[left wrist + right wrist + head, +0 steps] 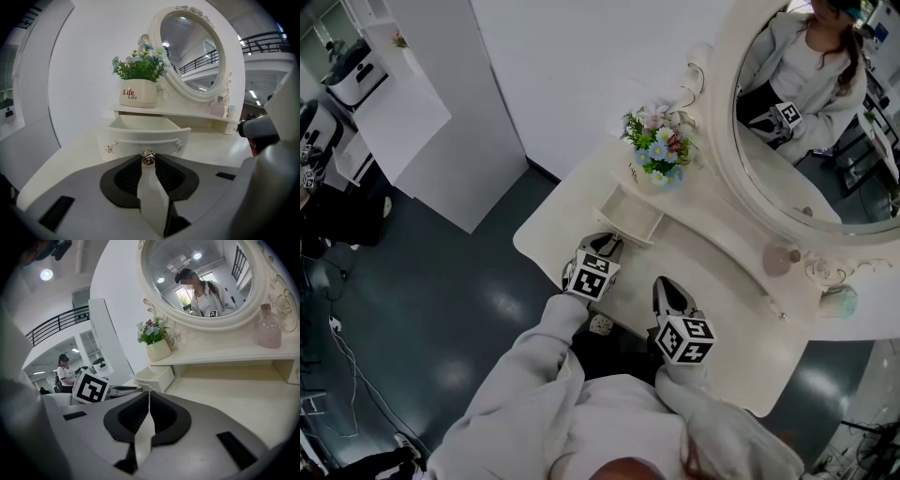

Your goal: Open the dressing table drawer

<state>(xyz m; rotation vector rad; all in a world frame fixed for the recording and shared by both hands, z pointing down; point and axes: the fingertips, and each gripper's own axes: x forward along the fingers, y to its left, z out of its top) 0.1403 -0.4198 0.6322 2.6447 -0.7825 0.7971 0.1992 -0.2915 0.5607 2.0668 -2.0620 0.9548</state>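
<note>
One cream-white curved dressing table fills the head view, standing against a white wall. Its oval mirror in a carved white frame rises at the back and reflects the person holding the grippers. Below the raised rear shelf, the small white drawer with a bowed front stands pulled out over the tabletop, its empty interior visible in the left gripper view. On the shelf above it sits a white ceramic pot of blue and pink artificial flowers (lettered "Life" on its side), and further along the shelf a pale pink glass bottle. The left gripper points at the drawer front, its fingers clamped on the small round metallic knob at the centre. The right gripper hovers over bare tabletop beside the drawer, fingers pressed together with nothing between them.
</note>
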